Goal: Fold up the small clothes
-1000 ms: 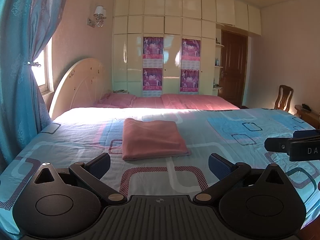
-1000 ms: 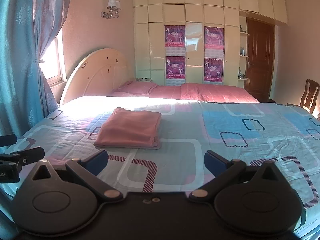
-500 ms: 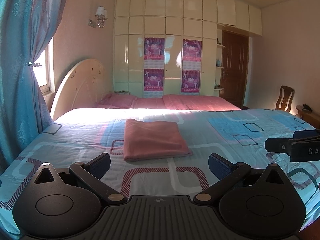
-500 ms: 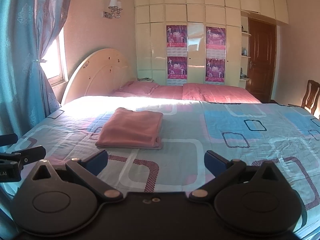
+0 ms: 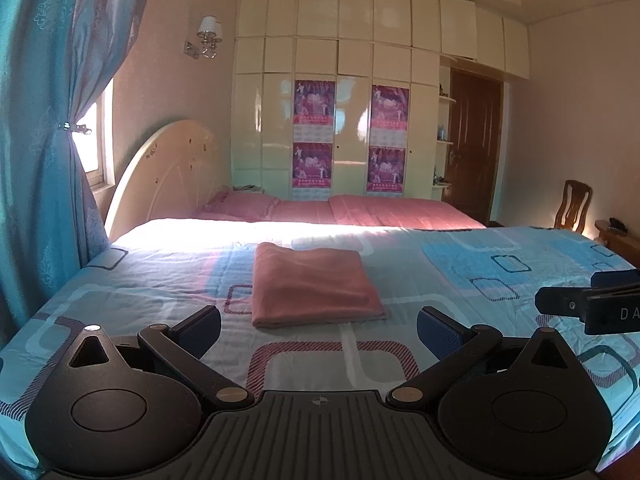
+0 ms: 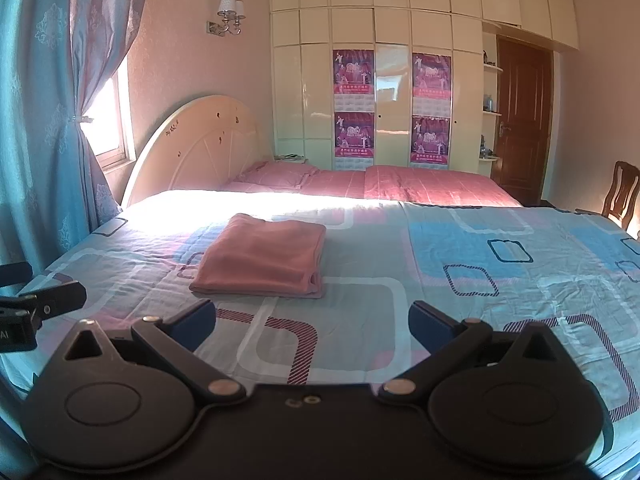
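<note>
A pink garment (image 5: 312,286) lies folded into a flat rectangle on the blue patterned bedsheet (image 5: 460,272). It also shows in the right wrist view (image 6: 262,258). My left gripper (image 5: 318,330) is open and empty, held back from the garment's near edge. My right gripper (image 6: 312,322) is open and empty too, near and to the right of the garment. The right gripper's side (image 5: 592,306) shows at the right of the left wrist view. The left gripper's side (image 6: 32,310) shows at the left of the right wrist view.
Pink pillows (image 5: 244,204) and a pink cover (image 5: 400,210) lie at the far side by a cream headboard (image 5: 168,184). A blue curtain (image 5: 36,160) hangs at the left. A wooden chair (image 5: 574,204) stands at the right. Cream wardrobes (image 5: 352,120) line the back wall.
Both views shift slightly, so the garment sits a touch further right in each. The garment itself has not moved. Both grippers stay open.
</note>
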Tool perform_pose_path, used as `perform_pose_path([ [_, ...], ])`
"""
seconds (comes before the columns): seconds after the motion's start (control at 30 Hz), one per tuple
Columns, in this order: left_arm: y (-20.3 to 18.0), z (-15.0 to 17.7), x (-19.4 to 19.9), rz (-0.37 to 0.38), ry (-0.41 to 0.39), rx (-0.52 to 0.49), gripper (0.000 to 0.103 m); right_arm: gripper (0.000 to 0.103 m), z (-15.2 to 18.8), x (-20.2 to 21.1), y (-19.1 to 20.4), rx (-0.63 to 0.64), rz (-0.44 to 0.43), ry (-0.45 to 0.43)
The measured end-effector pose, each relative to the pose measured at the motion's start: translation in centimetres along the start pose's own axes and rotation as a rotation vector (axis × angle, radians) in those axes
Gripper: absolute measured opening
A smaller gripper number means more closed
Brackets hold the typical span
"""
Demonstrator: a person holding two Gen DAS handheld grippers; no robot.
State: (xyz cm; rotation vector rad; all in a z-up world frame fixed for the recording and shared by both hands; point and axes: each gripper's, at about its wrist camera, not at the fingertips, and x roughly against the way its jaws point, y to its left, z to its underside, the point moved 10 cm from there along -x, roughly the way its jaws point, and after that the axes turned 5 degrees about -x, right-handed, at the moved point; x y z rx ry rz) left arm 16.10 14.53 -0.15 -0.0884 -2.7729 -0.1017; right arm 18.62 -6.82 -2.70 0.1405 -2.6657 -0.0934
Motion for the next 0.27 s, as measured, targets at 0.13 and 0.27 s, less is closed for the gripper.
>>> perform_pose_path([
  [0.13, 0.05, -0.05, 0.13, -0.013, -0.011, -0.017, 0.103, 0.102, 0.05, -0.03, 0.09, 0.001, -0.001, -0.001],
  [0.27, -0.07, 0.01, 0.00, 0.012, -0.007, -0.018, 0.103, 0.102, 0.02, -0.09, 0.12, 0.006, -0.010, 0.002],
])
